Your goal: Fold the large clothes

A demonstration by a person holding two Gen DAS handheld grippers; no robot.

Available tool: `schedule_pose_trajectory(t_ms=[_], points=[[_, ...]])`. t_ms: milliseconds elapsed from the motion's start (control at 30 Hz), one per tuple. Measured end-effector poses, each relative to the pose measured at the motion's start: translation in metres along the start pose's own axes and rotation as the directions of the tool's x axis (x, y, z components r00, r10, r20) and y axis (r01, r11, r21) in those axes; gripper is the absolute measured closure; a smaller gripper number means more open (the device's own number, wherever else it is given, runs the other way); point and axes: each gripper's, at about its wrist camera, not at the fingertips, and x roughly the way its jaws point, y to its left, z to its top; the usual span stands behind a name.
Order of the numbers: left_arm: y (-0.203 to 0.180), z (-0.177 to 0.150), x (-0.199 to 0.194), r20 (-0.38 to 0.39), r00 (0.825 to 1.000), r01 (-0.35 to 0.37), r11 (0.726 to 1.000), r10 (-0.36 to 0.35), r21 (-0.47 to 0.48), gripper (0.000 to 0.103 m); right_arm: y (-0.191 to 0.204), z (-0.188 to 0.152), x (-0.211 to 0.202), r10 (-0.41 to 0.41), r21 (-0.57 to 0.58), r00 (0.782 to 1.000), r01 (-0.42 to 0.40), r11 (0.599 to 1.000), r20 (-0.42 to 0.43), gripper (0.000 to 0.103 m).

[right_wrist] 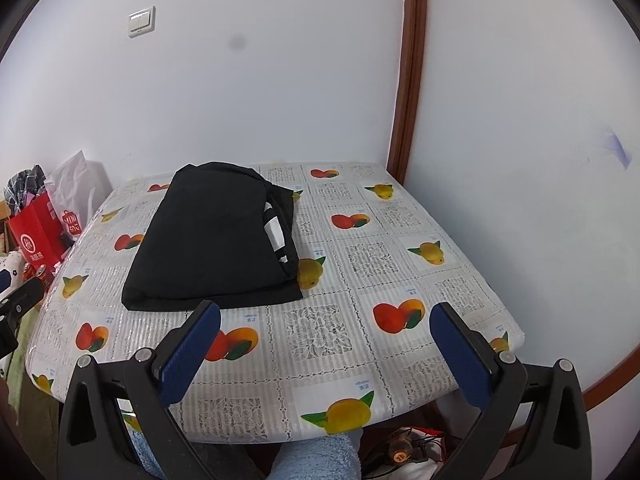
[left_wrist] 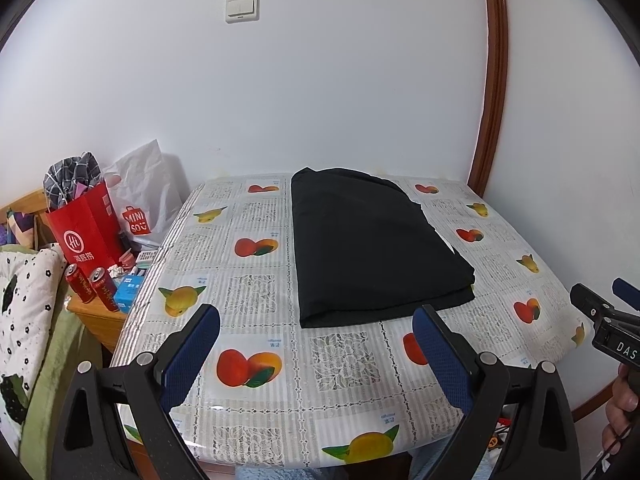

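A black garment [left_wrist: 368, 248] lies folded into a neat rectangle on the table with the fruit-print cloth [left_wrist: 256, 280]. In the right wrist view the garment [right_wrist: 216, 244] shows a white stripe at its right fold. My left gripper [left_wrist: 316, 320] is open and empty, held above the table's near edge, just short of the garment's front edge. My right gripper [right_wrist: 326, 318] is open and empty, in front of and to the right of the garment. Its tip also shows at the right edge of the left wrist view [left_wrist: 600, 300].
White walls close the table [right_wrist: 360, 264] at the back and right, with a brown door frame [right_wrist: 408, 80] in the corner. A low wooden stand at the left holds a red paper bag [left_wrist: 86, 232], a white bag [left_wrist: 140, 200] and two red cans [left_wrist: 90, 284].
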Motion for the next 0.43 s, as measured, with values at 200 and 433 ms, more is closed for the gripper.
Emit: schedule_pose_trajectory(t_ms=[200, 433], points=[[0.0019, 0.0007, -0.0001, -0.003, 1.000, 0.001, 1.000, -0.001, 0.001, 0.005, -0.0007, -0.0013, -0.0008, 0.011, 0.016, 1.000, -0.011, 1.000, -0.006, 0.000], [-0.0004, 0.0034, 0.0065, -0.011, 1.000, 0.011, 1.000, -0.011, 0.001, 0.005, -0.0038, -0.0007, 0.0016, 0.011, 0.024, 1.000, -0.011, 1.000, -0.011, 0.000]])
